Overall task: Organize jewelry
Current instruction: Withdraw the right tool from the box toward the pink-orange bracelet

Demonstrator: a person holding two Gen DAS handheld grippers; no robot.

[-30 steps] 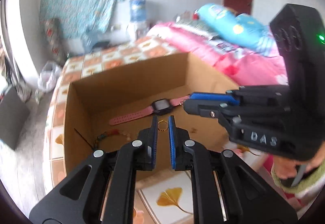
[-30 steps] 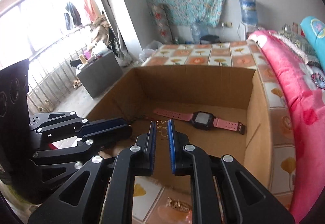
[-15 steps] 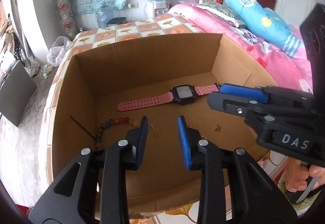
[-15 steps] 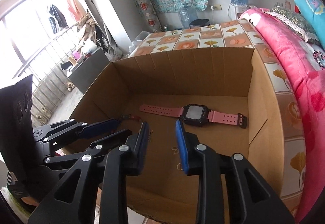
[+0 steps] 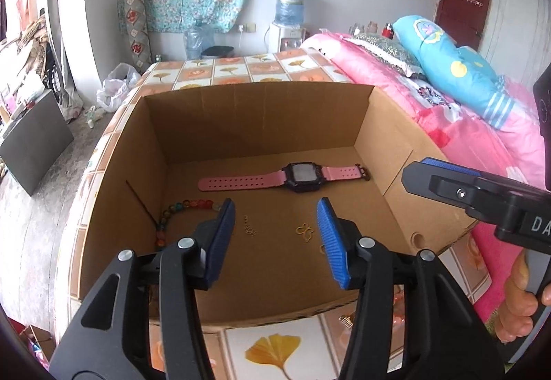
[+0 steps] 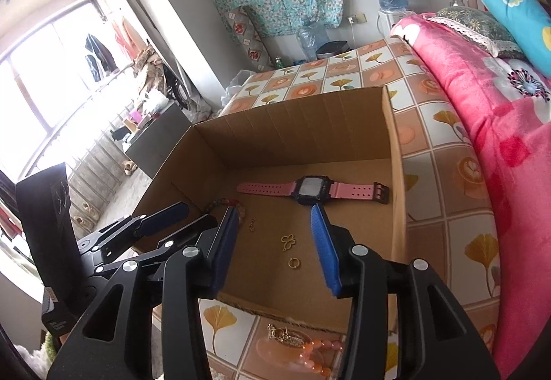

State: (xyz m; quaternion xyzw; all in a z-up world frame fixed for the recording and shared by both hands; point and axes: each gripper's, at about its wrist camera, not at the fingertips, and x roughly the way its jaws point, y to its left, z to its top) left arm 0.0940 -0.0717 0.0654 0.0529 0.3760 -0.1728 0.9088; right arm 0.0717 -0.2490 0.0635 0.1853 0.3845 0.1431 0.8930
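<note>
Both our tongs—left (image 5: pixel 275 235) and right (image 6: pixel 275 242)—were pinched a second ago and now hang spread and empty: the gold ring (image 6: pixel 293 263) and, probably, the clover charm (image 6: pixel 288 241) lie dropped inside the cardboard box (image 6: pixel 396 173).
</note>
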